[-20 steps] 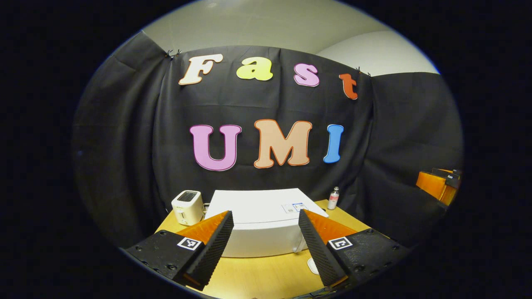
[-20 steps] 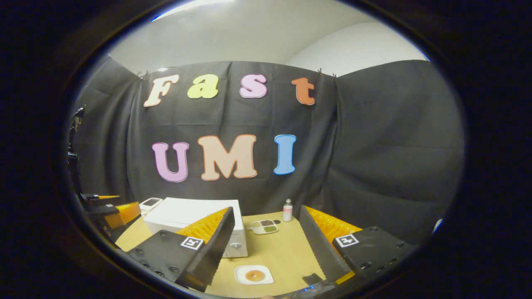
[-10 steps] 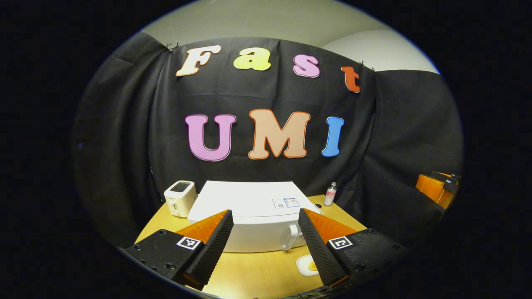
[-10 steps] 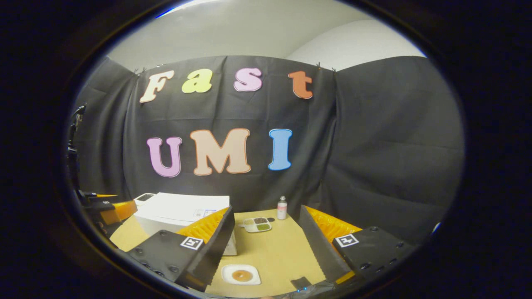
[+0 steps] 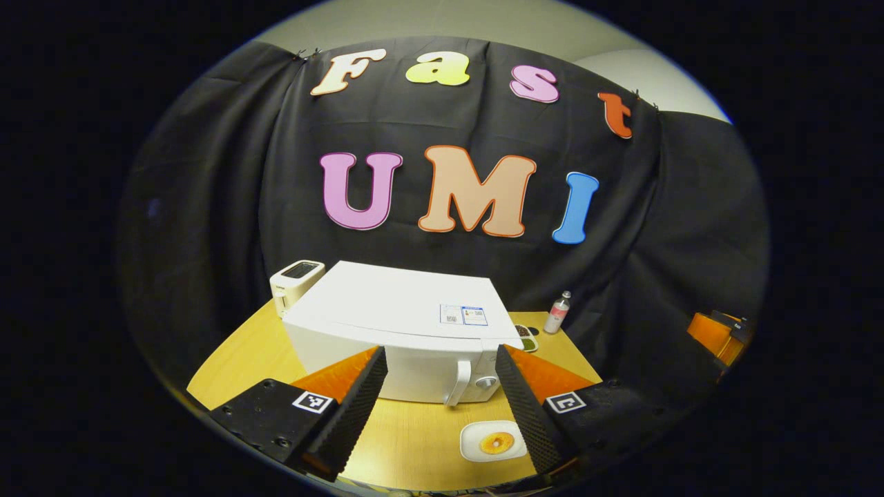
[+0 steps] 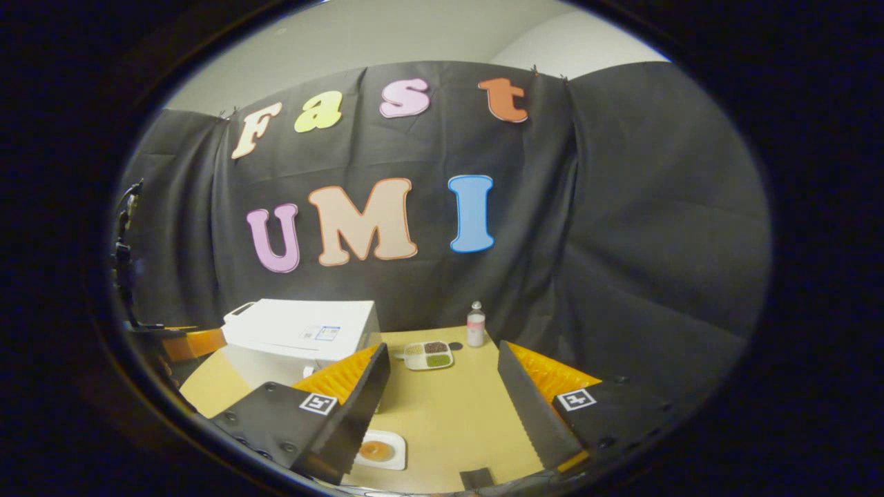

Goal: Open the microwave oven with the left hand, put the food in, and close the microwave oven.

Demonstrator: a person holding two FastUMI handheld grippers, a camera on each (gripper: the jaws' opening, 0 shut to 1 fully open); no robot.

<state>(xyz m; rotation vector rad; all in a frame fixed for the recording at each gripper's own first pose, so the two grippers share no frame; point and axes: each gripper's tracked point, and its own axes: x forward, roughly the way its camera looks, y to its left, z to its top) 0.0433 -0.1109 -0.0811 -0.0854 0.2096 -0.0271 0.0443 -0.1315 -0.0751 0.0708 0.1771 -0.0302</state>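
A white microwave oven (image 5: 400,324) stands shut on the wooden table, its handle (image 5: 458,383) and knob at the front right. In front of it lies a white plate with a round orange food (image 5: 495,442). My left gripper (image 5: 436,414) hangs open above the table, in front of the door, touching nothing. In the right gripper view the microwave oven (image 6: 297,331) is at the left and the plate of food (image 6: 378,451) lies low, partly behind a finger. My right gripper (image 6: 442,421) is open and empty above the table.
A white toaster (image 5: 295,279) stands left of the microwave. A small bottle (image 6: 476,326) and a divided dish (image 6: 428,355) sit at the table's back. The left gripper (image 6: 186,339) shows at the left edge of the right gripper view, the right one (image 5: 718,331) at the left view's right edge.
Both views have tipped downward, so more of the table shows. The microwave's front, handle and the plate have come into the left gripper view. Both grippers stay open.
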